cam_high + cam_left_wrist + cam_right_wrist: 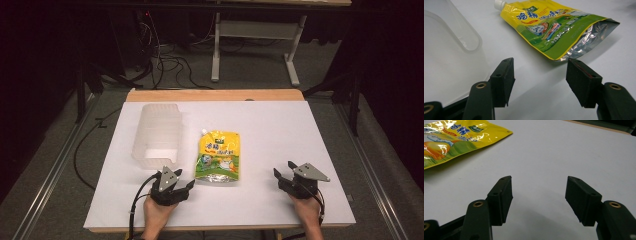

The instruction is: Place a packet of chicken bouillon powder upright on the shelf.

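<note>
A yellow and green spouted pouch [218, 155] lies flat in the middle of the white table top [280, 130], its white cap pointing away from me. The pouch [554, 26] lies just ahead of my left gripper [540, 75], whose jaws stand open with nothing between them. The left gripper [181, 179] rests near the front edge, just left of the pouch's silver bottom. My right gripper [282, 170] sits at the front right, open and empty. The right gripper [539, 192] looks over bare table, with the pouch [456, 138] far off to its left.
A clear plastic bin [157, 134] stands left of the pouch; the bin's wall [449, 57] rises close by the left jaw. Beyond the table's wooden far edge [215, 95] are a dark floor with cables and a white frame's legs [216, 50].
</note>
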